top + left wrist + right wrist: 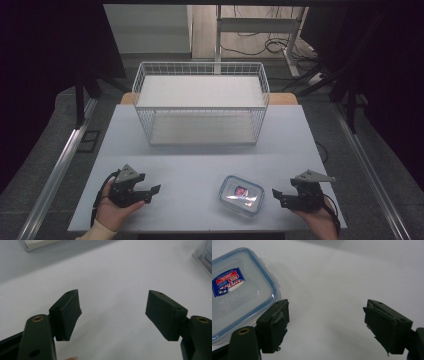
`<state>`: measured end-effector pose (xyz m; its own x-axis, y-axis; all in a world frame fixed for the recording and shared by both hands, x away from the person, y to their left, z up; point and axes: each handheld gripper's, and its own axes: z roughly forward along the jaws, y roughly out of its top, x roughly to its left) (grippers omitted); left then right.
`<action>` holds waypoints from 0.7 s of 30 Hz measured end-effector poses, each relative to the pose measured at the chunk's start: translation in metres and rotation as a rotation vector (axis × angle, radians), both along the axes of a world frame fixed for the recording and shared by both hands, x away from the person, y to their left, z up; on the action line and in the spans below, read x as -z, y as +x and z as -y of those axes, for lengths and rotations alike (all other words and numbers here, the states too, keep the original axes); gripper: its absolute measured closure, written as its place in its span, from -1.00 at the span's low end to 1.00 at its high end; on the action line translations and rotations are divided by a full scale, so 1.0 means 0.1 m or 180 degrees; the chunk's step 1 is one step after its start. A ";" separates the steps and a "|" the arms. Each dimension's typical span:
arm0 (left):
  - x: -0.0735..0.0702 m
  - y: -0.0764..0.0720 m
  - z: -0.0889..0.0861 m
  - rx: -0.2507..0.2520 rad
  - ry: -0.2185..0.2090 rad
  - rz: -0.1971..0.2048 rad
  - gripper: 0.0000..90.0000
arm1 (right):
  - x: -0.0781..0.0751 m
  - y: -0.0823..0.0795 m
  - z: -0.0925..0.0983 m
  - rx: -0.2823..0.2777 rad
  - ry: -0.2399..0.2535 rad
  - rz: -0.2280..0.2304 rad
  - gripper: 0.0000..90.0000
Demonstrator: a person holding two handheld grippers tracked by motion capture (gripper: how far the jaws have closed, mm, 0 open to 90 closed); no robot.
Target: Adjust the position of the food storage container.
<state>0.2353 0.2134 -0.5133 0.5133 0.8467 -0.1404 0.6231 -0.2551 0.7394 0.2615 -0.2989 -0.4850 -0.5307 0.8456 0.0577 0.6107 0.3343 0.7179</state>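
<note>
I have the clear rectangular plastic container with the blue-rimmed lid and red-and-blue label lying flat on the pale grey counter near its front edge, just beside my right claw and well apart from my left claw. Both claws rest low over the counter with jaws spread apart and nothing between them. In the right gripper view the container sits close beside one jaw; the white wire basket stands at the back.
</note>
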 end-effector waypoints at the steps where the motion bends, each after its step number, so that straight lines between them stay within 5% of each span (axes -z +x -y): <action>1: 0.00 0.00 0.00 0.0000 0.0000 0.0000 -0.39 | 0.00 0.00 0.00 -0.0001 0.0000 0.0002 -0.56; 21: 0.02 0.00 0.01 0.0024 0.0017 -0.0026 -0.39 | 0.00 0.00 -0.02 -0.0009 -0.0012 0.0011 -0.55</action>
